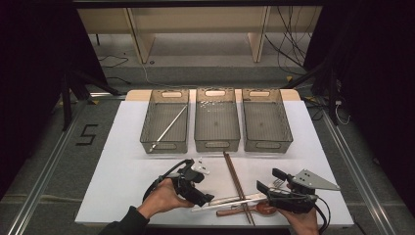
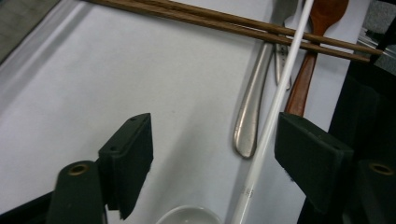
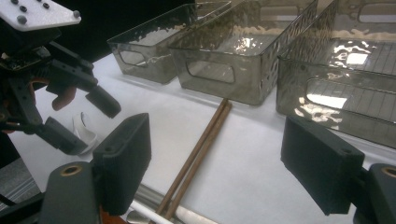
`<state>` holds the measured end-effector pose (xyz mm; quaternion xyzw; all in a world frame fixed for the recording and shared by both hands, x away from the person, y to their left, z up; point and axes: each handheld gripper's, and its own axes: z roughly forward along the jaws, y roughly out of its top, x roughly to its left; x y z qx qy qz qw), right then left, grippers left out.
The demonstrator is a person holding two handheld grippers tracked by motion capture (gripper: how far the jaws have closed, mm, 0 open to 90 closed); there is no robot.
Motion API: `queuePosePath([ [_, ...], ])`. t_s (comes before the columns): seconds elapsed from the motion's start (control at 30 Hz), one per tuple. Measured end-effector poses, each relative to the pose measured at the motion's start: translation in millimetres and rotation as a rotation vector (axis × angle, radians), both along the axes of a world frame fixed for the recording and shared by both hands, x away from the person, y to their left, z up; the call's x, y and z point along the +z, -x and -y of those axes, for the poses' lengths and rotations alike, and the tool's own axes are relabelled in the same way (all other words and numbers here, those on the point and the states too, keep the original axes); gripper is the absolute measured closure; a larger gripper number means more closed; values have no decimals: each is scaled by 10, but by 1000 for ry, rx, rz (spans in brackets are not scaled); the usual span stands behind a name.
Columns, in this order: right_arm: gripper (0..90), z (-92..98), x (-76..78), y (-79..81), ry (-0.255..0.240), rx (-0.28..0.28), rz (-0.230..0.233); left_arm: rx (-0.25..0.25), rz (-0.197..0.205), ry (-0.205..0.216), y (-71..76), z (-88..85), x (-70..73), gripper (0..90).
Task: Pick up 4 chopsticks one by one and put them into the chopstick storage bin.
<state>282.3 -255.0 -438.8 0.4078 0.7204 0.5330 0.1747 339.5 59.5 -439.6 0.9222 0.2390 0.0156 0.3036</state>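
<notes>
the left gripper point(image 1: 209, 198) sits low over the white tabletop point(image 1: 122, 161), at the near end of a small pile of eating tools. its two black jaws stand apart with nothing pinched. in the left gripper view a white chopstick point(image 2: 273, 116) runs up between the jaws, just beside the right-hand one, and it is hard to say if it touches that pad. a silver spoon handle point(image 2: 252, 107) lies next to the stick, also in the gap. a brown wooden spoon point(image 2: 306, 70) lies behind them, and two brown chopsticks point(image 2: 224, 23) lie across the top of all three. a small white dish point(image 2: 189, 215) peeks in at the bottom edge.

the right gripper point(image 1: 265, 180) is near the other end of the pile, jaws wide apart and holding nothing.

three clear bins point(image 1: 217, 120) stand in a row farther back. the left bin has a thin silver stick point(image 1: 169, 128) in it.
</notes>
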Motion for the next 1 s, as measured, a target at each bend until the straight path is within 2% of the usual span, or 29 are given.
queuePosePath([
  [0.2, 250, -3, -4, -3, 3, 3, 0, -49, -17, -7, 61, 101, -56, 365],
  [0.43, 250, -2, -4, -4, 2, 3, 0, -109, -7, -25, 144, 219, -93, 409],
  [0.6, 250, -3, -6, -4, 3, 5, -1, -121, 1, -38, 165, 276, -138, 476],
  [0.8, 251, -4, -7, -4, 3, 6, -1, -143, 22, -72, 196, 342, -190, 508],
  [1.0, 251, -2, -7, -3, 2, 7, -1, -134, 47, -89, 203, 381, -225, 535],
])
